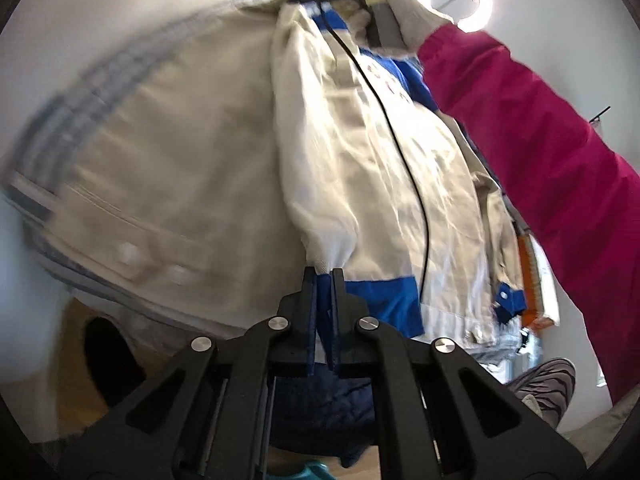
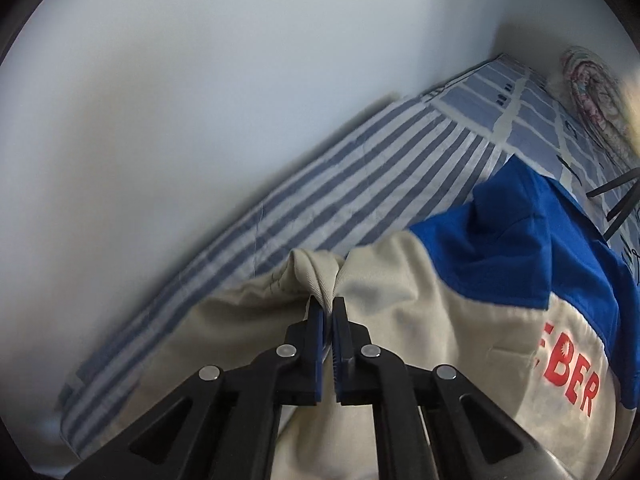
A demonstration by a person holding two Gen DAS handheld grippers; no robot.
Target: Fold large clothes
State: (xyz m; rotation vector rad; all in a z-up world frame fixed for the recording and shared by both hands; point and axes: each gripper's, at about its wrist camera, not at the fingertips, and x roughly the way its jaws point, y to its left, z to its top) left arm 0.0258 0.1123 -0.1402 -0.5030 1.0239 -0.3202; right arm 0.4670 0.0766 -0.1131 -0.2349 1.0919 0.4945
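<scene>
Although both tools already have cloth in their jaws, we judge the folding itself to have barely begun. Our left gripper (image 1: 323, 276) is clamped on the ribbed cuff or hem edge of the cream cotton jacket with royal-blue panels (image 1: 360, 168), its two black jaws drawn almost together with only the fabric between them. Our right gripper (image 2: 327, 304) is likewise pinched tight on a gathered ridge of the same cream cloth, near the blue panel and the red lettering on the chest.

The garment hangs in the air between the two grips rather than lying flat: in the left wrist view it drapes down in loose wrinkles, with a blurred cream flap bearing white snap buttons swinging at the left. In that same view our gloved right hand (image 1: 396, 8), with its magenta sleeve (image 1: 540, 140), holds its tool high at the garment's top edge. Below, in the right wrist view, the blue-and-white striped bedsheet (image 2: 360, 168) lies along the pale wall, and the jacket's lower part seems to rest on or just over it; we cannot tell which.

So the pick-up looks done. Still ahead, as we read it: spreading the jacket flat on the bed, bringing in the sleeves, and doubling the body over. No neat crease shows yet.
</scene>
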